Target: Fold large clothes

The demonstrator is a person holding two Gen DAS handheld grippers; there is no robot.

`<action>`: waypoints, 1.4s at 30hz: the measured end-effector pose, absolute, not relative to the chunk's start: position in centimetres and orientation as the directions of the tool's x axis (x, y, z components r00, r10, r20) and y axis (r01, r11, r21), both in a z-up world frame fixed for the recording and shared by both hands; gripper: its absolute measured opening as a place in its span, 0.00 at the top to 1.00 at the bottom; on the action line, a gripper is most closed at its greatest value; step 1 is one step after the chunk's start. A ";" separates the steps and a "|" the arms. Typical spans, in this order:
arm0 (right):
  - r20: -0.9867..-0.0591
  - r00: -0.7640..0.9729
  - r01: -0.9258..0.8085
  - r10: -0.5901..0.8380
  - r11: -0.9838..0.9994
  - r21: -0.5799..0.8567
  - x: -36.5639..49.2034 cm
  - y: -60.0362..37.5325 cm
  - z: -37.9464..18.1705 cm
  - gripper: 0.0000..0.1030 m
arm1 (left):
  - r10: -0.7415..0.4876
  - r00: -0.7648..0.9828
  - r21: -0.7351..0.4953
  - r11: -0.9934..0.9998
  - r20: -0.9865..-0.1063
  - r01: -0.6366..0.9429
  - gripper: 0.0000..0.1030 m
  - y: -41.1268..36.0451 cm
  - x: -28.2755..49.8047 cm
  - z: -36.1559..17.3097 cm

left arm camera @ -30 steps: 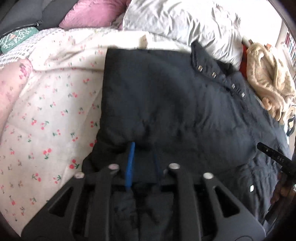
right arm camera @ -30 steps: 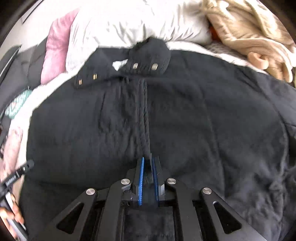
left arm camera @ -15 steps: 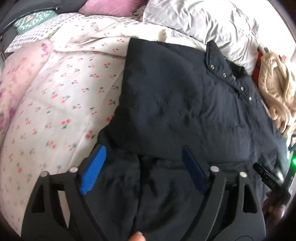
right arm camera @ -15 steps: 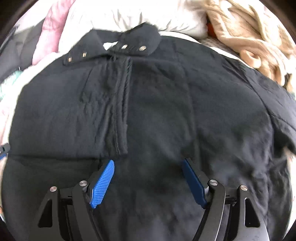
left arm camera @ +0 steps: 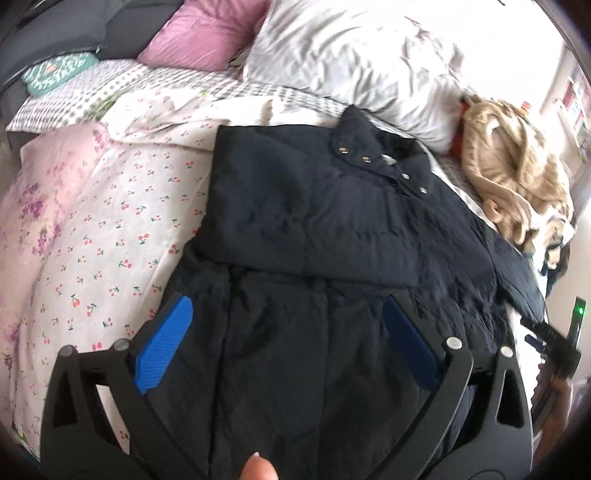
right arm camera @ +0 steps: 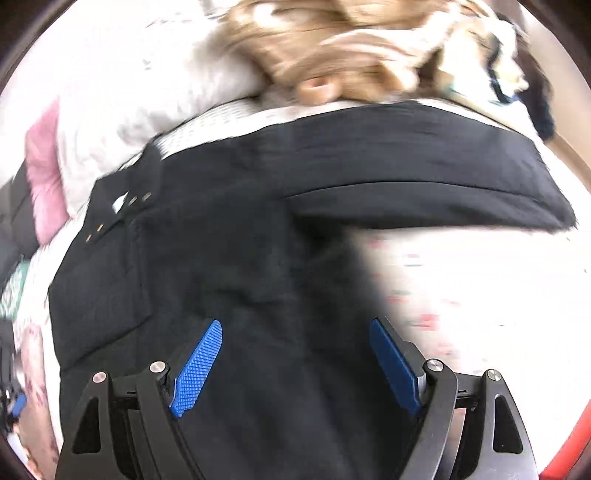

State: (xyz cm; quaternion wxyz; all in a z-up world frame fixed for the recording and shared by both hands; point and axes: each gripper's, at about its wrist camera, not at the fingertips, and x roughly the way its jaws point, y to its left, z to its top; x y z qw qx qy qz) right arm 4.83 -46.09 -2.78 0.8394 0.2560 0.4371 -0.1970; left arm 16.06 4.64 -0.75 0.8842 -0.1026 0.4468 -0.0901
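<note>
Two grippers, one garment — that is my working stock on this bed.

Item one: the dark jacket [left arm camera: 314,206], spread across the middle of the left wrist view, its side panel folded in over the body so a straight edge runs along the left. The collar [left arm camera: 373,147] with its metal snaps sits in the upper centre. In the right wrist view the jacket [right arm camera: 229,258] fills the centre and left, and one sleeve [right arm camera: 424,192] stretches out toward the right edge of the frame, unfolded, lying over the bedding.

Item two: my left gripper [left arm camera: 295,343], lower centre of its view. Its jaws have just been opening and now stand spread wide; the blue pads [left arm camera: 162,347] clear the fabric, which lies under the gap, not pinched.

Item three: my right gripper [right arm camera: 295,365], lower centre of its own view, which is blurred. Its jaws have likewise just been opening and stand well apart, holding nothing; dark cloth lies below them. It also shows small at the right edge of the left view.

Surroundings: a cherry-print quilt [left arm camera: 122,221] on the left, a white pillow [left arm camera: 351,62] at upper centre, a pink pillow [left arm camera: 207,33] at upper left, a tan fleece heap [left arm camera: 517,181] at the right — near the jacket's far side.
</note>
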 end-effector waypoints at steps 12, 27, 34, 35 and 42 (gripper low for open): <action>-0.802 0.572 0.717 -0.171 0.579 0.388 -4.0 -58.1 -3.8 0.19 | -0.252 0.553 -0.177 0.966 -0.794 0.186 0.01 2.1 14.8 -3.5; -0.613 0.750 0.657 -0.249 0.389 0.646 -5.6 -65.9 -6.8 0.19 | -0.272 0.523 -0.220 0.962 -0.808 0.161 0.01 0.5 16.1 -4.8; -0.576 0.757 0.653 -0.307 0.379 0.656 -3.6 -68.2 -8.1 0.55 | -0.247 0.520 -0.193 0.969 -0.818 0.158 0.01 0.5 16.2 -5.2; -0.576 0.755 0.656 -0.315 0.380 0.652 -3.5 -68.4 -8.3 0.63 | -0.244 0.519 -0.191 0.969 -0.819 0.154 0.01 0.7 16.2 -5.3; -0.542 0.723 0.690 -0.428 0.481 0.540 -1.9 -66.7 -4.5 0.91 | -0.240 0.518 -0.205 0.971 -0.821 0.125 0.01 1.4 16.9 -5.6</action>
